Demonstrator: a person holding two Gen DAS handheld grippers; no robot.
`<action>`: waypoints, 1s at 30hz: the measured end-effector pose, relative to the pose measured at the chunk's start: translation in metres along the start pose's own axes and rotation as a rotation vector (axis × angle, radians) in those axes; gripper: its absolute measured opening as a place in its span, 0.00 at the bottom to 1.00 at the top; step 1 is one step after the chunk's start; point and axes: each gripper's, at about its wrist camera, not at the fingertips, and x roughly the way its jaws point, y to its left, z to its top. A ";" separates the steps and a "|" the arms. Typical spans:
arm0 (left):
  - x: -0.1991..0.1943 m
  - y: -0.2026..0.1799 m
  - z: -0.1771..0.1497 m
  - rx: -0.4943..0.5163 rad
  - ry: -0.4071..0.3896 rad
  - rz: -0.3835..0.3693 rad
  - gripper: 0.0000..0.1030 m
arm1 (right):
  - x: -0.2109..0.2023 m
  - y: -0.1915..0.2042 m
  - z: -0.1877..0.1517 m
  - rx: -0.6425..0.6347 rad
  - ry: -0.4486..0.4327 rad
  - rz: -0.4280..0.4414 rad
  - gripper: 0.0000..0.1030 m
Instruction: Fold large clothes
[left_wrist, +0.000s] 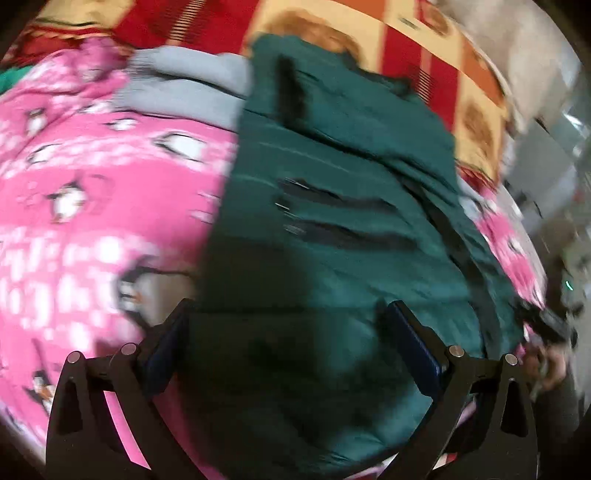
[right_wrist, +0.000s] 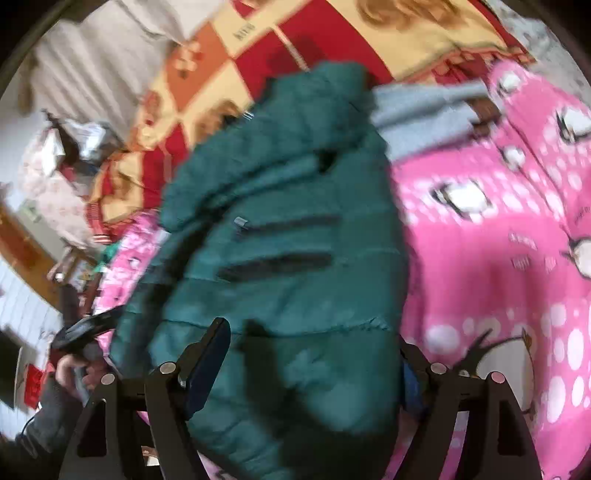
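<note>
A dark green puffer jacket (left_wrist: 332, 184) (right_wrist: 277, 221) with two black zip pockets lies lengthwise on a pink penguin blanket (left_wrist: 92, 184) (right_wrist: 498, 240). My left gripper (left_wrist: 288, 321) hovers over the jacket's near end, jaws wide apart, the green fabric filling the space between them. My right gripper (right_wrist: 312, 343) stands over the same near end, jaws apart, and the puffy hem bulges between them, covering part of the right finger. In both views I cannot see the pads pressing the fabric. Each view shows the other gripper (right_wrist: 88, 325) (left_wrist: 550, 325) held in a hand beside the jacket.
A grey garment (left_wrist: 184, 88) (right_wrist: 417, 107) lies beside the jacket's far end. Beyond it spreads a red and yellow patterned blanket (left_wrist: 424, 48) (right_wrist: 295, 33). A pale cloth (right_wrist: 92, 62) and household clutter (right_wrist: 62, 155) sit off the bed's edge.
</note>
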 end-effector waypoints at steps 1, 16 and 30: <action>0.001 -0.002 0.000 0.025 -0.001 0.027 0.98 | 0.000 0.000 0.000 0.002 -0.010 -0.001 0.75; 0.014 0.045 0.015 -0.239 0.054 -0.216 0.55 | 0.003 0.010 0.002 -0.027 -0.010 -0.038 0.74; 0.015 0.029 0.013 -0.210 0.018 -0.157 0.59 | -0.001 0.022 0.003 -0.063 -0.062 -0.056 0.51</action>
